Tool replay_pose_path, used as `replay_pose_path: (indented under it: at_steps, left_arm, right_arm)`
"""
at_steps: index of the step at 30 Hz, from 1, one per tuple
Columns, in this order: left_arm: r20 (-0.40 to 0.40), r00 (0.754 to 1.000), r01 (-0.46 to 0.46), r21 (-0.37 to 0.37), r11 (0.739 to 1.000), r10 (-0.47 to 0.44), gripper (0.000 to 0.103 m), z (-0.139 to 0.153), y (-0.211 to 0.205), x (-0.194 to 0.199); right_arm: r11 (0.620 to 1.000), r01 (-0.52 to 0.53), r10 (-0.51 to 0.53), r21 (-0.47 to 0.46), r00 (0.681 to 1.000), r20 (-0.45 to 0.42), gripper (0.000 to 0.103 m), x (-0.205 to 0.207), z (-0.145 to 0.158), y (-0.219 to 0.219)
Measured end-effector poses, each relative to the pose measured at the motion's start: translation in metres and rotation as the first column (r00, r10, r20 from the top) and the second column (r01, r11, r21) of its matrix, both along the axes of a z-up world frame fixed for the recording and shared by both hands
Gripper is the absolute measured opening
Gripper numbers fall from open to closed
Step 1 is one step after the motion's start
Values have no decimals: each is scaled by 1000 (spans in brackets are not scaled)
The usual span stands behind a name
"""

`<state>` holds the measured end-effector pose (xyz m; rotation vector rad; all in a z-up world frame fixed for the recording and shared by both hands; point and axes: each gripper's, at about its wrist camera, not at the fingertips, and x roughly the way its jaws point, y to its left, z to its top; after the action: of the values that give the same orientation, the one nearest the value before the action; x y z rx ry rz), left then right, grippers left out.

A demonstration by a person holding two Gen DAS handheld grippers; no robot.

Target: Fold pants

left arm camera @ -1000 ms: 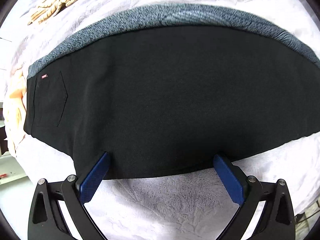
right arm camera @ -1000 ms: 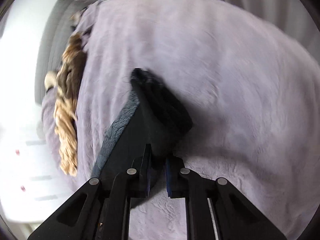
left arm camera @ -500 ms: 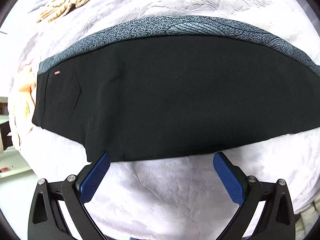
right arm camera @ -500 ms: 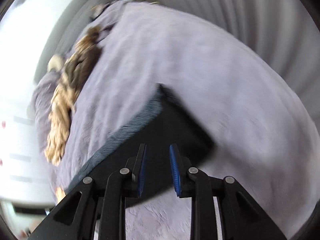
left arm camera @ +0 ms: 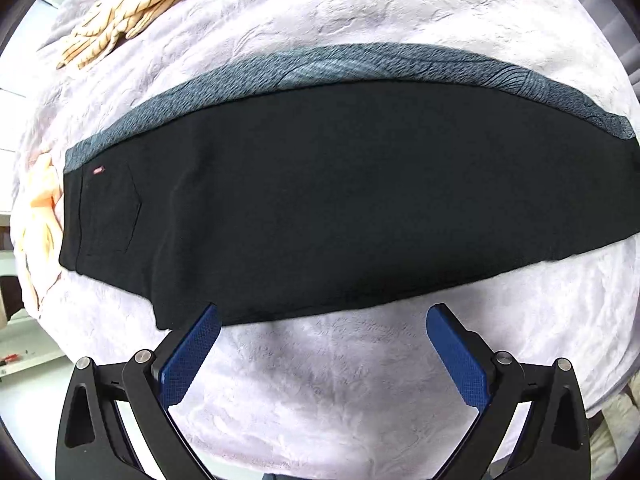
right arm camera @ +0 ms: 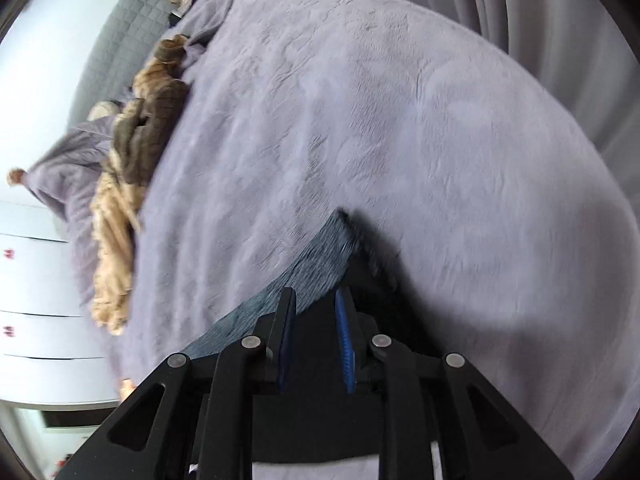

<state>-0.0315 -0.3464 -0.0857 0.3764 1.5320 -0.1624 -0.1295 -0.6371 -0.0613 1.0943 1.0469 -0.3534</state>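
I see the black pants [left arm camera: 340,200] lying flat across the lilac blanket [left arm camera: 340,392], folded lengthwise, with a grey patterned cloth [left arm camera: 360,66] showing along their far edge. My left gripper [left arm camera: 322,320] hangs above the near edge, jaws spread wide and empty. My right gripper [right arm camera: 316,304] has just been opening; its jaws stand slightly apart over the pants' end [right arm camera: 372,256], with no cloth pinched between them. A striped tan garment [left arm camera: 132,12] lies well apart, obstructing nothing.
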Motion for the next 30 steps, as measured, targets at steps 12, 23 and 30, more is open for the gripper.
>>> replay_pose_path:
  at_steps: [12, 23, 30]
  left_arm:
    - [78, 995, 69, -88, 994, -62, 103, -6, -62, 51]
    - [-14, 999, 51, -104, 993, -52, 103, -57, -56, 37]
    - [66, 992, 116, -103, 988, -110, 103, -24, -73, 44]
  right_arm:
    - [976, 58, -56, 210, 998, -16, 43, -79, -29, 85]
    - [966, 158, -164, 204, 986, 12, 44, -83, -49, 61]
    - [981, 124, -144, 147, 980, 138, 46, -52, -37, 45]
